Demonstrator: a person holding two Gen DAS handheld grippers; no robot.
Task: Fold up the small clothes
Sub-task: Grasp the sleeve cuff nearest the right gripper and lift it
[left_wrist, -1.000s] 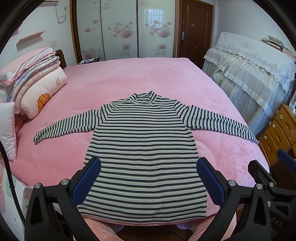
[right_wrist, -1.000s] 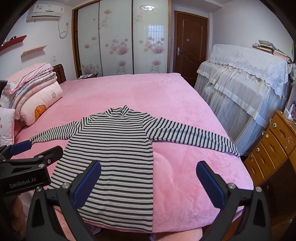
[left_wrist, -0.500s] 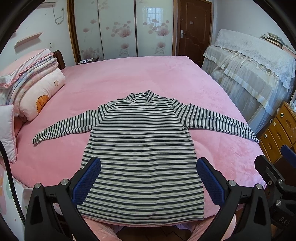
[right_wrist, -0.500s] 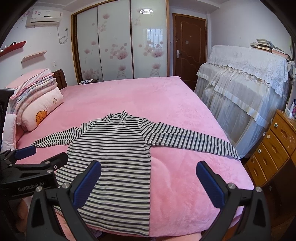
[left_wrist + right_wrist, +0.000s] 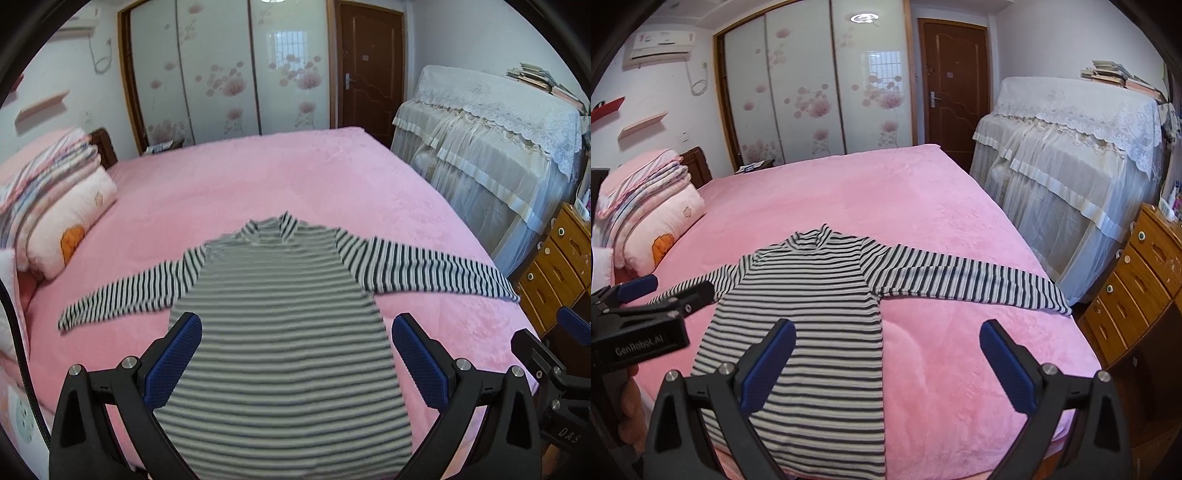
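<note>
While both tools hang above the near edge of the bed, the left tool (image 5: pixel 295 363) has its blue pads spread wide and grips nothing, and the right tool (image 5: pixel 886 365) is equally parted and empty. Below them the striped shirt (image 5: pixel 812 314) lies flat on the pink bed (image 5: pixel 923 206), sleeves stretched out to either side, collar pointing away. Folded quilts (image 5: pixel 646 206) are stacked at the far left.

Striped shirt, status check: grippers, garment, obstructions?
Left gripper open, right gripper open, both empty. Striped shirt flat on pink bed, sleeves spread, unfolded. Nothing on it.
</note>
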